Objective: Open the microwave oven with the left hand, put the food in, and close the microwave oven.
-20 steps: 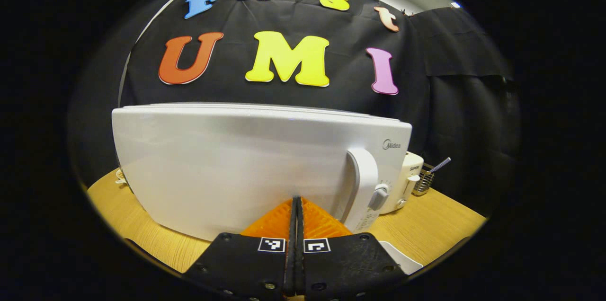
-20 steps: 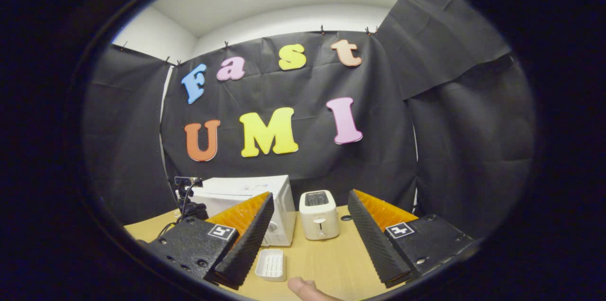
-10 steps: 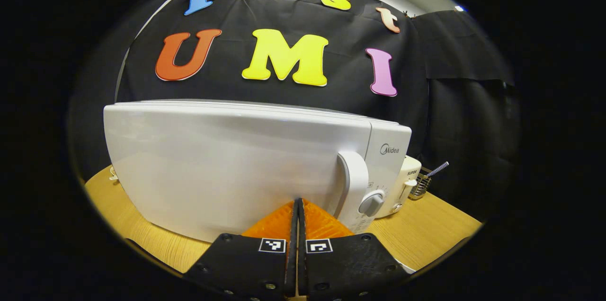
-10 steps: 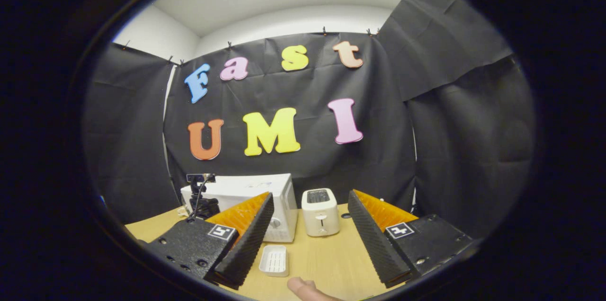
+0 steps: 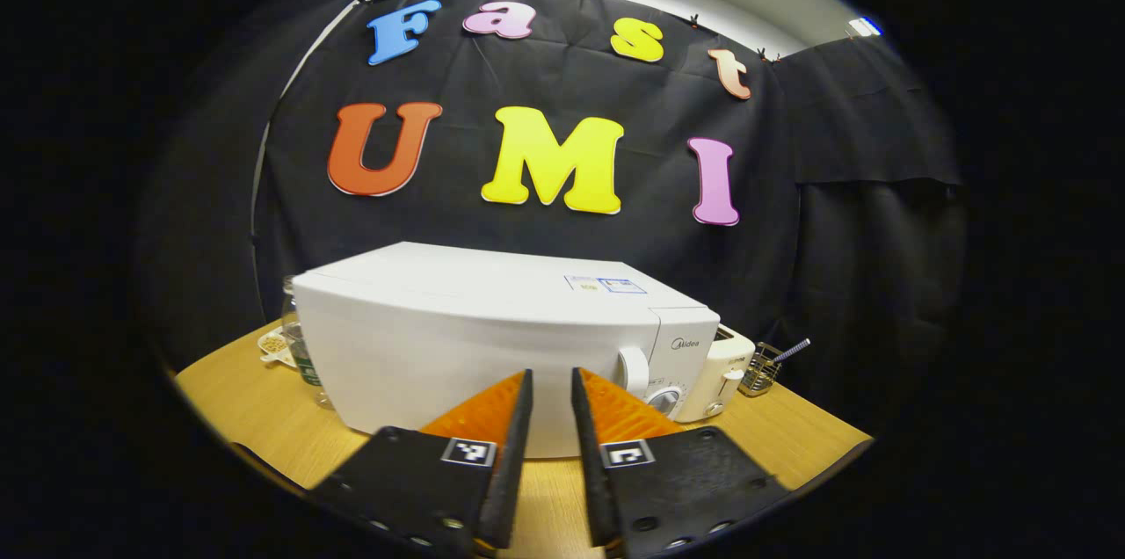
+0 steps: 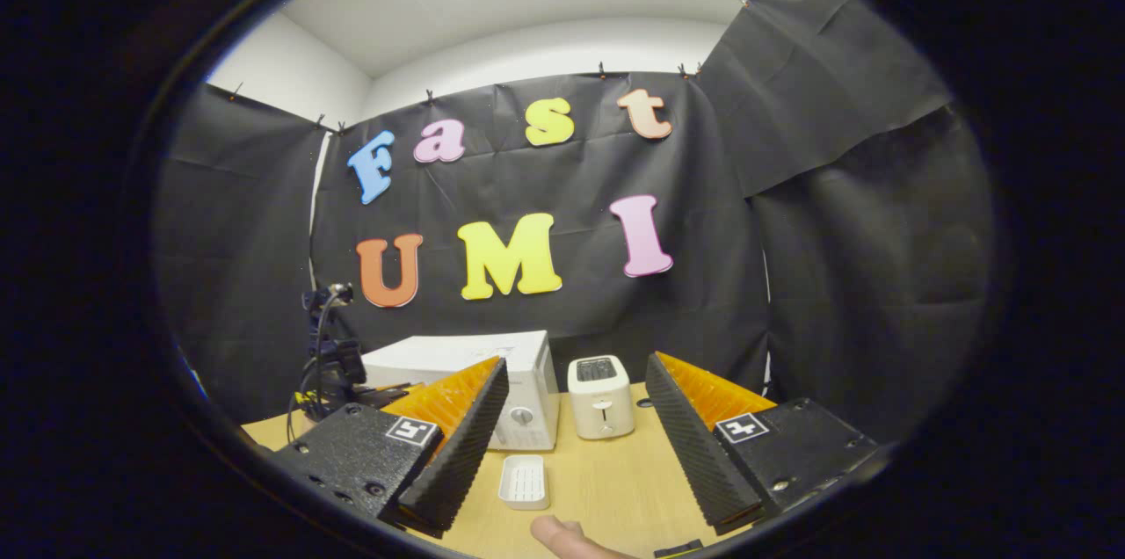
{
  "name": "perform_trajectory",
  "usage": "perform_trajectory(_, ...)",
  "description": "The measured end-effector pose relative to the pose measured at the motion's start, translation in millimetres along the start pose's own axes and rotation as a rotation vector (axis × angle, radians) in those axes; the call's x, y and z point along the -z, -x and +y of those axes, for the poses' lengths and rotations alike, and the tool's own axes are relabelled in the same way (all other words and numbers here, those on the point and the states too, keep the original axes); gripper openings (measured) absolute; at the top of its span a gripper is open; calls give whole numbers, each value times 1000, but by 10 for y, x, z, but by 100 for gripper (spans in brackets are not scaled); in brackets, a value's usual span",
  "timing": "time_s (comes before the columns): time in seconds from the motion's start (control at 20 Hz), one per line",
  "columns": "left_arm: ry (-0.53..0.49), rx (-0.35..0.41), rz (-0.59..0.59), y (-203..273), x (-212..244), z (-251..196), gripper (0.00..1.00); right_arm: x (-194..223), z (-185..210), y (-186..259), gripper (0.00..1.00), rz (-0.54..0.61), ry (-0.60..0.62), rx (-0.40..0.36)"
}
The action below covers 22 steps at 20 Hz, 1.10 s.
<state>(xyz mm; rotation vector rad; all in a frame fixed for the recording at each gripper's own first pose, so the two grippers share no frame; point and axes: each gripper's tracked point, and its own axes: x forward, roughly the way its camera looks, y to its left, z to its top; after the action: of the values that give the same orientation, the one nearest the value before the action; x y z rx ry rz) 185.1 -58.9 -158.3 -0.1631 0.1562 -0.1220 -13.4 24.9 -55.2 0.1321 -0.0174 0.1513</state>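
In the left gripper view, the left gripper (image 5: 551,383) sits at the bottom centre with its fingers slightly parted, a narrow gap between them and nothing held. Bare wooden surface (image 5: 255,405) lies between the fingertips and the microwave oven (image 5: 492,339), which stands just beyond in the middle of the frame with its door shut. Its handle and one round knob (image 5: 665,398) sit at the right end of the front, partly covered by the right finger. Touching or just beside its right flank stands one toaster (image 5: 721,366), then a small wire rack (image 5: 763,366) with a stick poking out. At the microwave's left edge a bottle and a small dish (image 5: 274,344) are half hidden.

In the right gripper view, the right gripper (image 6: 576,379) is spread wide and empty at the bottom of the frame. Between its fingers the surface is open, carrying one small white ribbed tray (image 6: 525,482) near the lower centre. A fingertip (image 6: 562,533) is cut off by the bottom edge. Farther back the toaster (image 6: 600,396) stands apart from the microwave oven (image 6: 492,357), whose front is partly behind the left finger. Whether food is inside cannot be made out.
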Motion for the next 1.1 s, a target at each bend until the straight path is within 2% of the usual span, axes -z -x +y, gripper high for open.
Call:
perform_trajectory(0.05, -12, -6, -7, 116, -79, -8, 47, -8, 17, 37, 100, 5, -4, -3)
perform_trajectory(0.15, -35, -10, -9, 387, -190, -34, 96, -1, 47, 117, 100, 17, -14, -12)
perform_trajectory(0.4, -55, -54, -39, 1065, -586, -49, 94, -58, 76, 304, 100, 29, -12, -18)
perform_trajectory(0.65, -59, -46, -79, 1695, -971, -150, 93, -165, 179, 547, 100, 31, -14, -39)
perform_trajectory(0.8, -54, -70, -111, 2031, -1167, -145, 93, -246, 139, 641, 100, 3, 29, -8)
perform_trajectory(0.95, -67, -83, -136, 2301, -1228, -140, 93, -271, 137, 738, 100, -27, 71, 24)
perform_trajectory(1.1, -86, -70, -133, 2544, -1132, -186, 93, -196, 202, 806, 100, -16, 90, 20)
